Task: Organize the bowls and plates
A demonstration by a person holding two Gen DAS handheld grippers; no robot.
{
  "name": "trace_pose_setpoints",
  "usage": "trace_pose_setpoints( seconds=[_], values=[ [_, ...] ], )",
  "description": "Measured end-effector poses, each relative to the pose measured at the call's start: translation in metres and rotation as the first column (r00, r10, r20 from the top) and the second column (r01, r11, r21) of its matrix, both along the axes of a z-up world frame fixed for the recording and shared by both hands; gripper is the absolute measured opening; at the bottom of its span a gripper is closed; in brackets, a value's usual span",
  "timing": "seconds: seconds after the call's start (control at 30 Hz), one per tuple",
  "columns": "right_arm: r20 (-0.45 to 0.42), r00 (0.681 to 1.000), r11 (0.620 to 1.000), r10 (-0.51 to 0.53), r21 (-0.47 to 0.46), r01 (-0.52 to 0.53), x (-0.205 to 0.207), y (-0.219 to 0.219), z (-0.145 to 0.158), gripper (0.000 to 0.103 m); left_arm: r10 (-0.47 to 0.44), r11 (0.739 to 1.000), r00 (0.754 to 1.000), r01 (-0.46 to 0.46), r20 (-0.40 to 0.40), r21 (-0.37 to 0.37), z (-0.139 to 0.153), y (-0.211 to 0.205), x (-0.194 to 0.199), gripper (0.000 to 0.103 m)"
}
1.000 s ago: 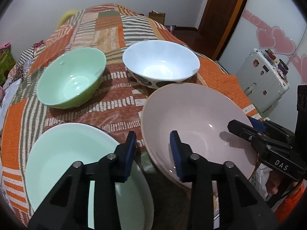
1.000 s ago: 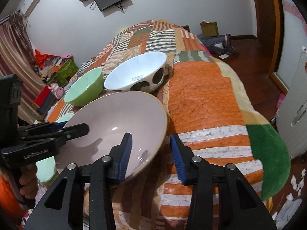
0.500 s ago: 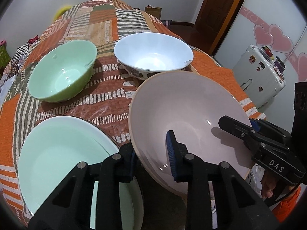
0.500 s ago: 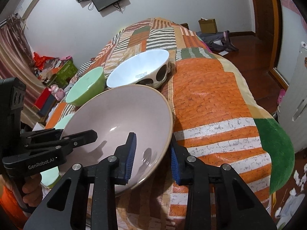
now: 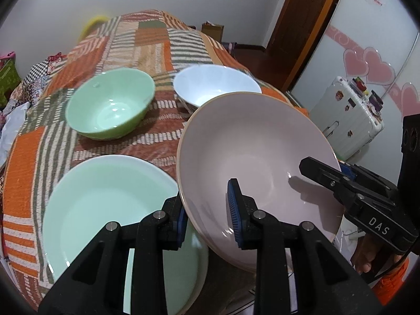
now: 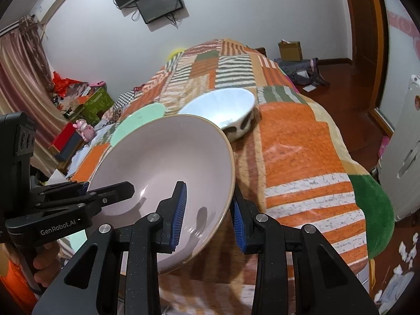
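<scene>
A large pale pink plate (image 5: 257, 152) is held off the bed, tilted, by both grippers. My left gripper (image 5: 207, 218) is shut on its near-left rim. My right gripper (image 6: 207, 218) is shut on its near-right rim; it also shows in the left wrist view (image 5: 338, 181). The pink plate fills the middle of the right wrist view (image 6: 162, 162). A mint green plate (image 5: 110, 199) lies on the bed below and left of it. A green bowl (image 5: 110, 107) and a white bowl (image 5: 215, 84) with dark spots stand behind.
The patchwork blanket (image 6: 296, 152) covers the bed. A white suitcase (image 5: 349, 115) stands on the floor at right, by a wooden door (image 5: 302, 26). Boxes and clutter (image 6: 78, 102) sit along the left wall.
Both grippers closed on the pink plate's rim and lifted it off the bed; it now tilts above the mint plate's right edge.
</scene>
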State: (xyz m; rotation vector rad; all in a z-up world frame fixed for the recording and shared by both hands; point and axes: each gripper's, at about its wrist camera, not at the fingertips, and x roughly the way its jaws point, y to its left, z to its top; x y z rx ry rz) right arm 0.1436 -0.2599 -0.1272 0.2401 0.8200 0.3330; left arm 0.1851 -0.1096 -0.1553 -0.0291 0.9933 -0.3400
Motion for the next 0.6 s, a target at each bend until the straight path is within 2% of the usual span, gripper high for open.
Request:
trace_pose_setpoints(
  seconds=[0.3,0.6],
  values=[
    [0.04,0.998,0.998,0.055,-0.021,-0.054,-0.002,0.036,0.011,0.026,0.061,0.998,0.996,-0.059,0.059,-0.021,0.021,0.041,-0.016,0.028],
    [0.067,0.989,0.991,0.13,-0.027,-0.129,-0.002,0.081,0.018,0.023,0.144,0.99,0.986,-0.142,0.085,-0.028,0.029,0.087,-0.034,0.028]
  ],
)
